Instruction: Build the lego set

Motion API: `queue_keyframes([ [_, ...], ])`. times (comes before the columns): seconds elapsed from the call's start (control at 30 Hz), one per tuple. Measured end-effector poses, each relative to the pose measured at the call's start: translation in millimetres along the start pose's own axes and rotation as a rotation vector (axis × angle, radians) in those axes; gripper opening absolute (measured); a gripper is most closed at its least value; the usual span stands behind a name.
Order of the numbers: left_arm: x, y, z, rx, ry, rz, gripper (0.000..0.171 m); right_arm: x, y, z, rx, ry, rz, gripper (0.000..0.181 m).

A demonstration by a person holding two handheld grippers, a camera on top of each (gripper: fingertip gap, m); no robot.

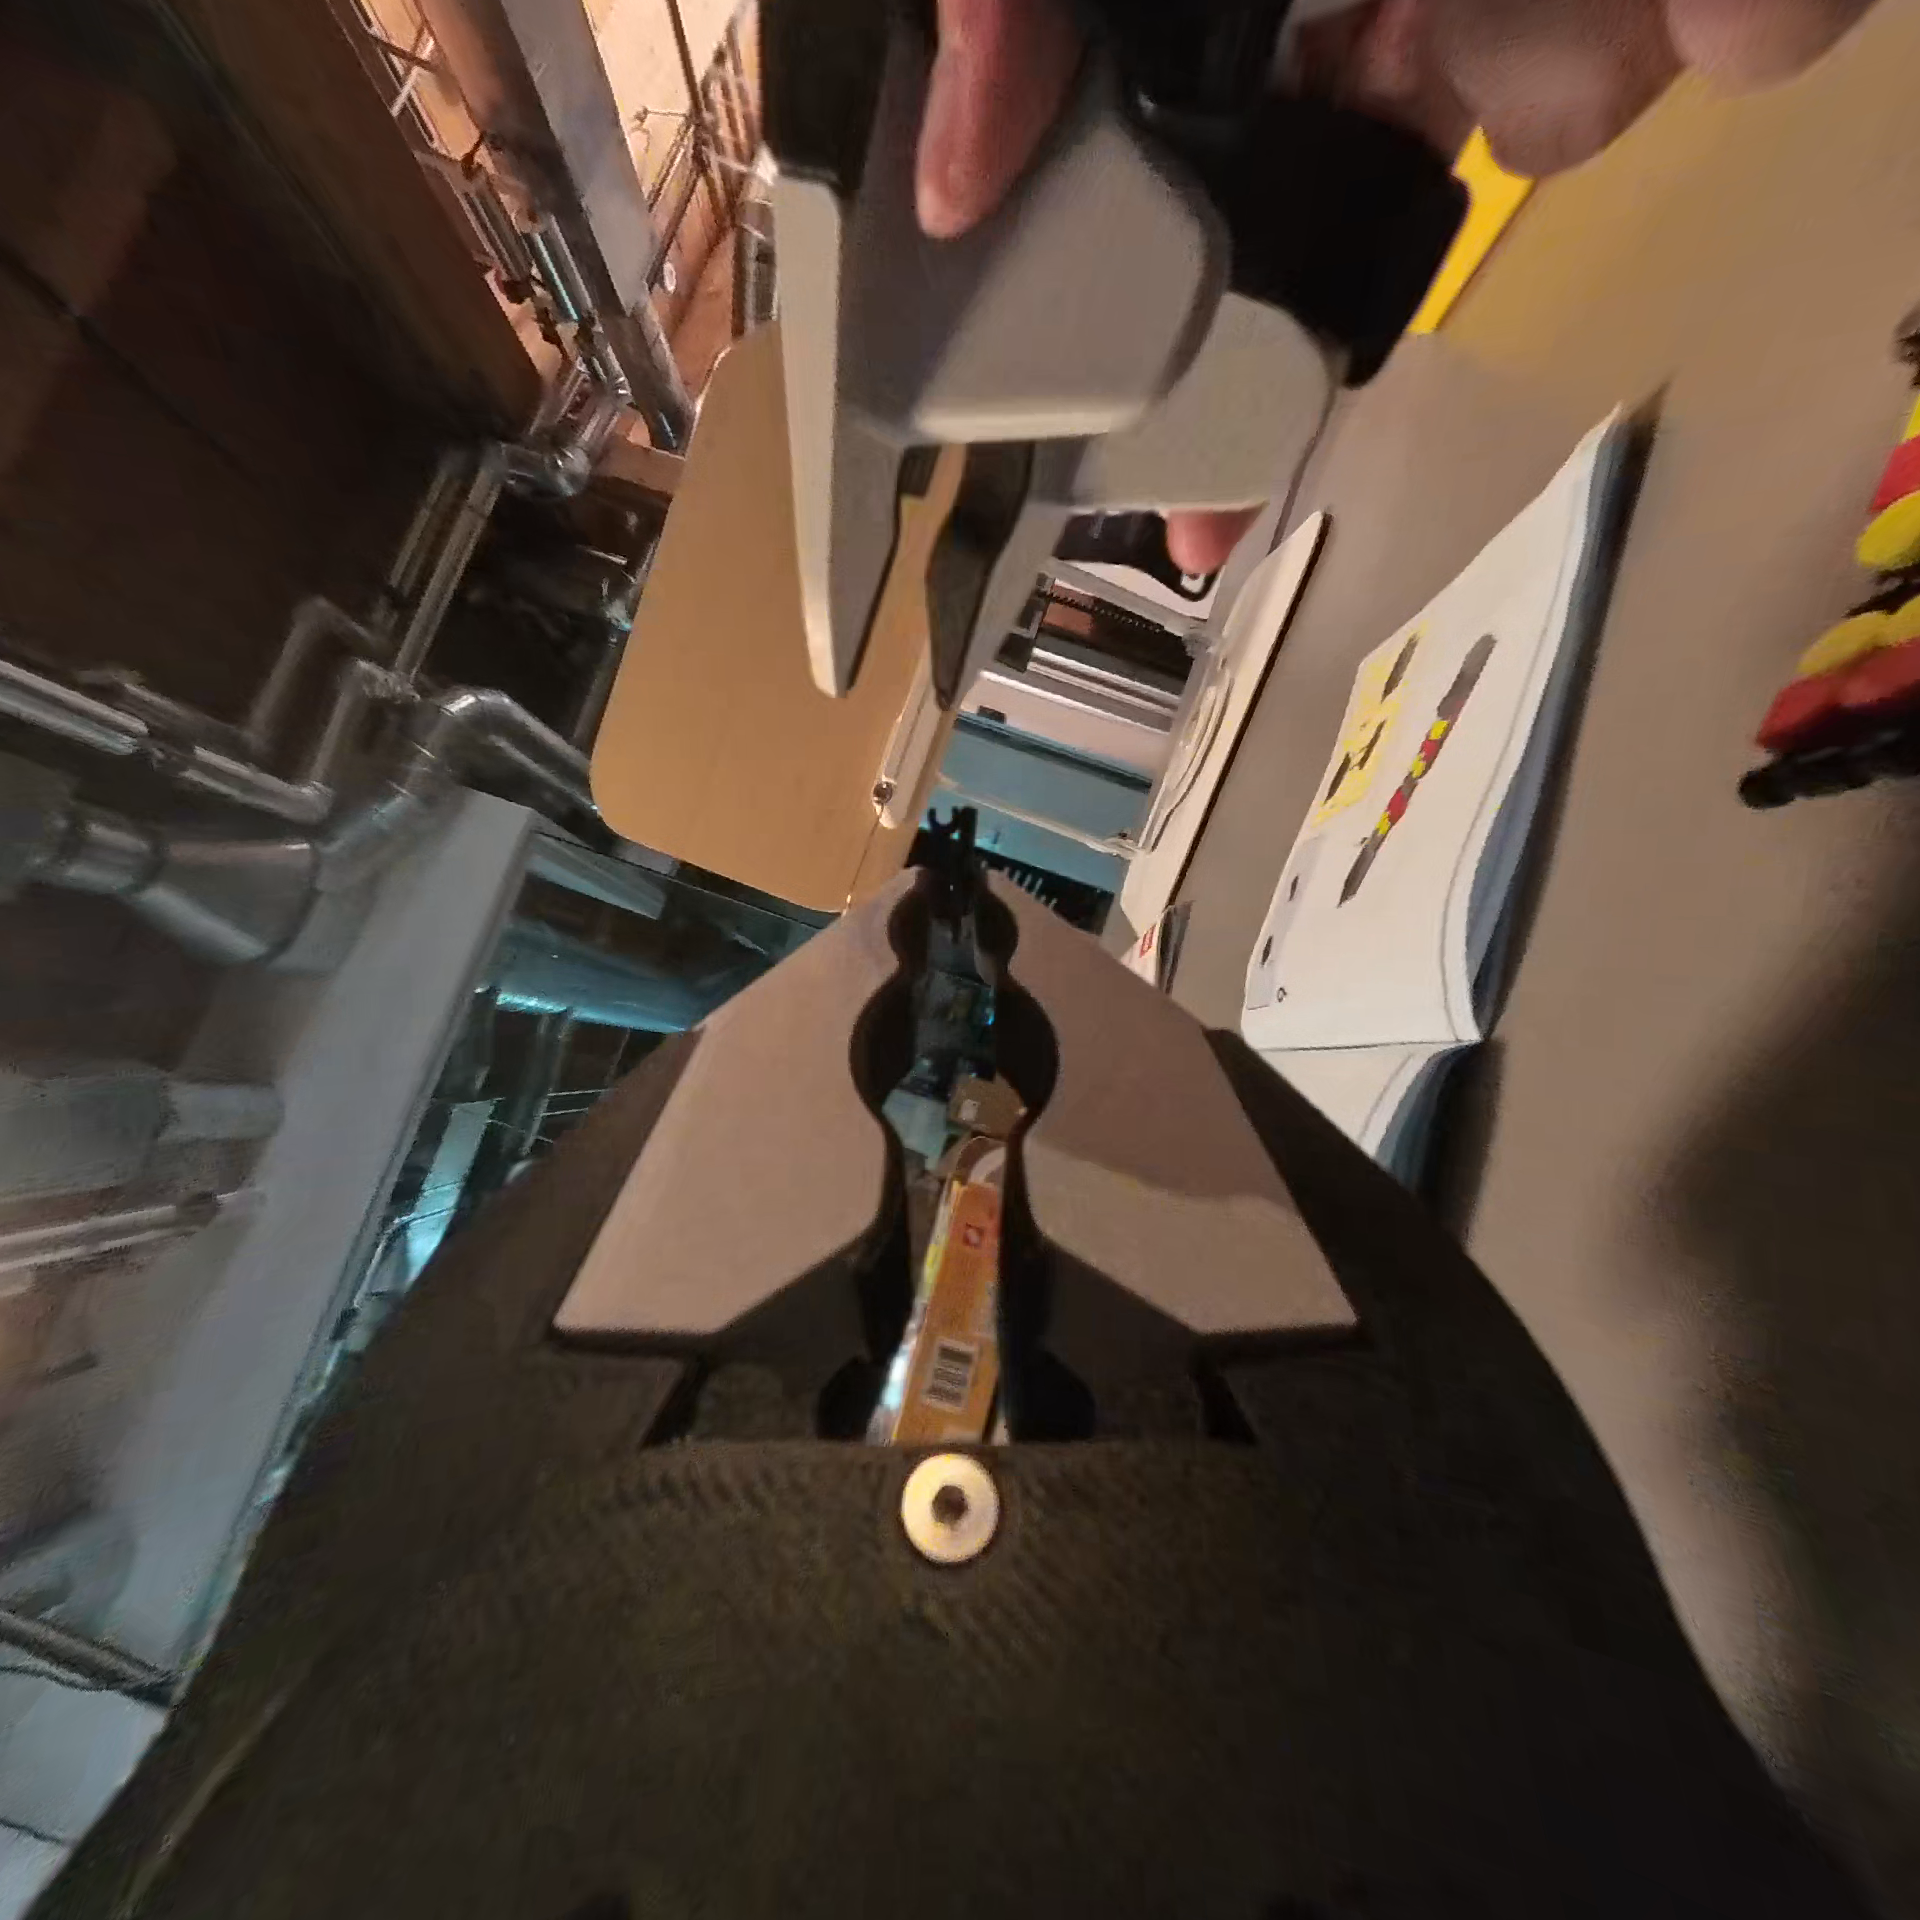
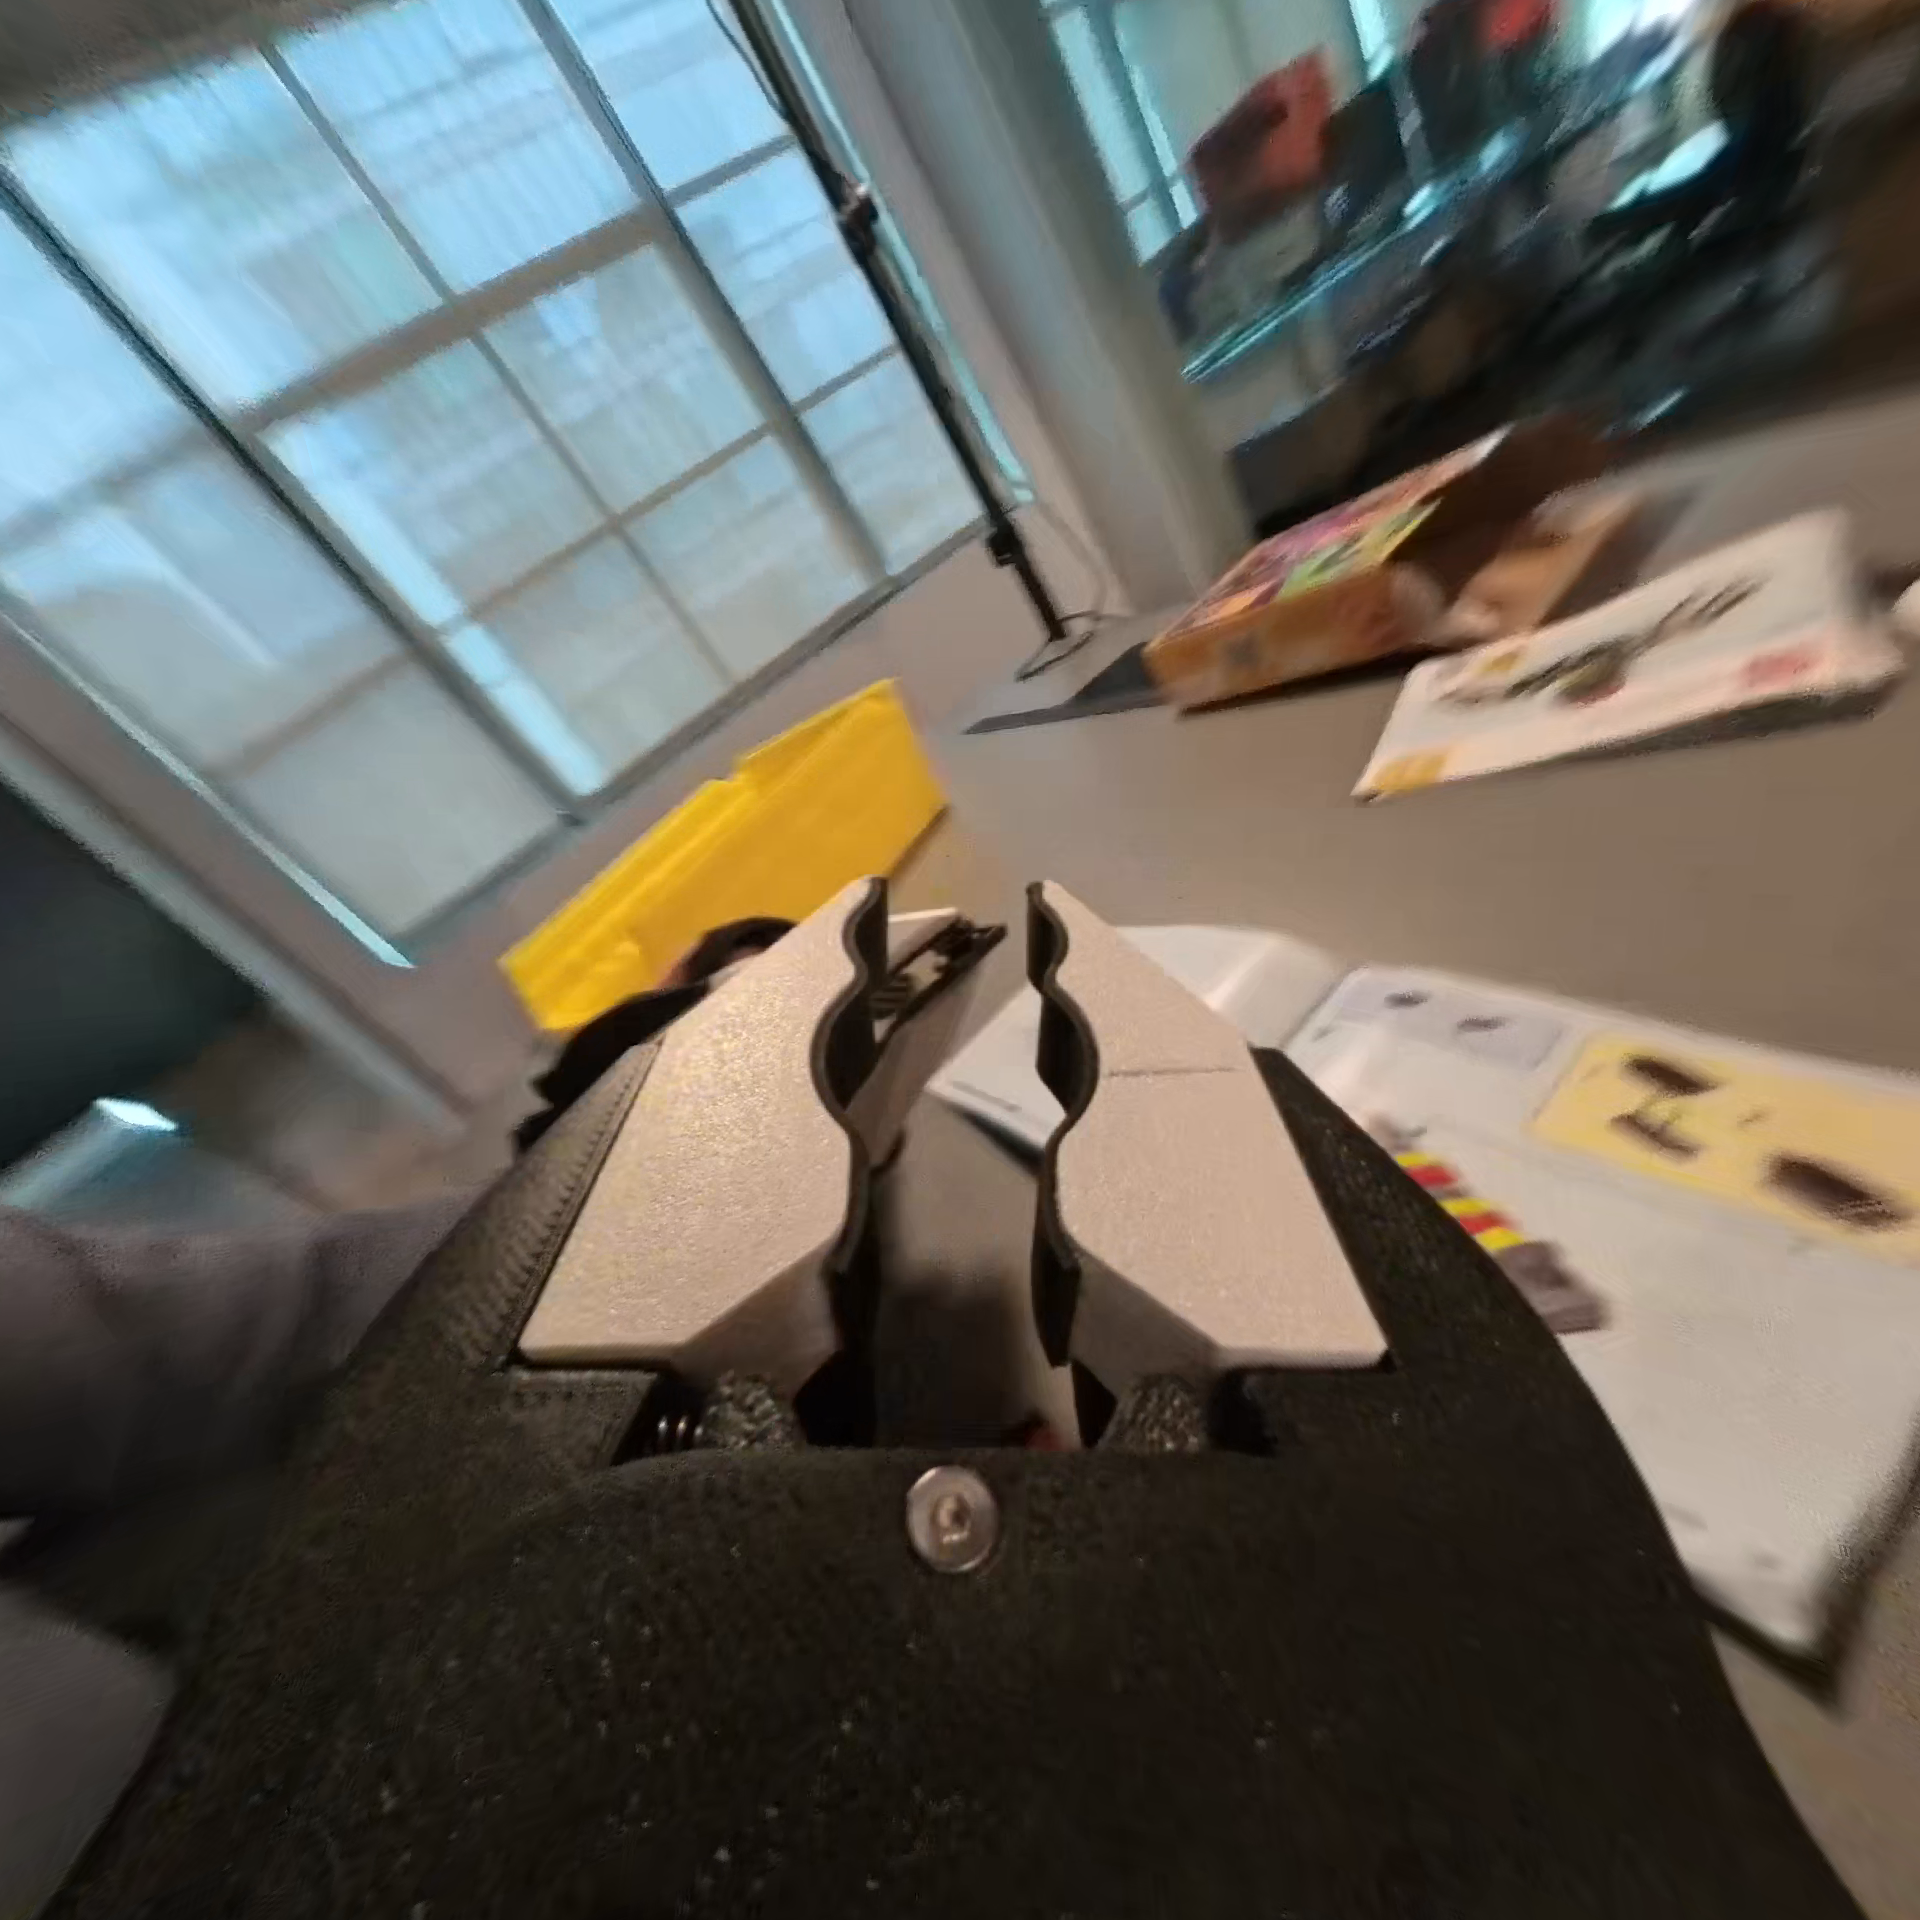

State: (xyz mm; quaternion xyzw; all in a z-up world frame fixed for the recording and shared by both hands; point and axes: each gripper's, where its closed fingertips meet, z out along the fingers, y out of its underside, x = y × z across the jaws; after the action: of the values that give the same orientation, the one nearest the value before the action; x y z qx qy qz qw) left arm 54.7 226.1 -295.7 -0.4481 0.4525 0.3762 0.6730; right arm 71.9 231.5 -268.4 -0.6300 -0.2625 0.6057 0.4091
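While both wrist views are blurring with motion, two grippers, two instruction booklets and one orange box are showing. In the left wrist view the left gripper [image 1: 951, 914] is pinching a thin black lego piece [image 1: 954, 831] at its tips, fingers nearly together; the piece's long axis is running along the fingers toward 12 o'clock, its far end forked, though its exact shape is too small and dark to tell. At 12 o'clock the right gripper [image 1: 894, 675] is hanging tips-down in a person's hand [image 1: 1475, 83], which the frame edge is cutting off. At 2 o'clock an open instruction booklet [image 1: 1455, 748] is lying on the grey table [image 1: 1714, 1247], and at 3 o'clock a red, yellow and black lego assembly [image 1: 1860, 665] is running off the edge. In the right wrist view the right gripper [image 2: 956, 914] is standing with a clear gap between its fingers, holding nothing; the left gripper's tips with the black piece are peeking through that gap, mostly hidden. A yellow tray [image 2: 769, 842] is sitting at 11 o'clock, the orange box [image 2: 1299, 613] at 1 o'clock and a second booklet [image 2: 1642, 665] at 2 o'clock.
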Motion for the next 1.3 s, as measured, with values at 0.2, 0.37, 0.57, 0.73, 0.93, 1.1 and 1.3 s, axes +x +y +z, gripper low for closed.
queue_keyframes([
  [0.2,6.0,-8.8,-0.9,0.038,0.001,0.109,0.006,6.7,19.4,0.8,-0.087,-0.121,0.406,0.021],
  [0.37,7.4,-16.7,-2.5,0.052,-0.019,0.192,0.006,3.1,24.8,1.7,-0.111,-0.157,0.463,0.009],
  [0.57,7.6,-18.8,-2.6,0.037,-0.047,0.310,0.006,3.7,26.2,1.6,-0.118,-0.175,0.506,0.008],
  [0.73,7.5,-20.7,-3.8,0.031,-0.076,0.428,0.006,2.3,27.8,-0.3,-0.152,-0.152,0.398,0.007],
  [0.93,6.2,-24.0,-5.1,0.043,-0.080,0.401,0.007,0.1,26.6,-2.5,-0.157,-0.164,0.320,0.006],
  [1.1,9.4,-22.9,-4.3,0.062,0.031,0.083,0.006,5.4,18.9,-0.7,-0.089,-0.147,0.187,0.014],
  [1.3,4.7,-41.4,-17.4,0.264,0.339,-0.675,0.006,-23.7,-6.6,-22.3,0.023,-0.284,-0.212,0.032],
])
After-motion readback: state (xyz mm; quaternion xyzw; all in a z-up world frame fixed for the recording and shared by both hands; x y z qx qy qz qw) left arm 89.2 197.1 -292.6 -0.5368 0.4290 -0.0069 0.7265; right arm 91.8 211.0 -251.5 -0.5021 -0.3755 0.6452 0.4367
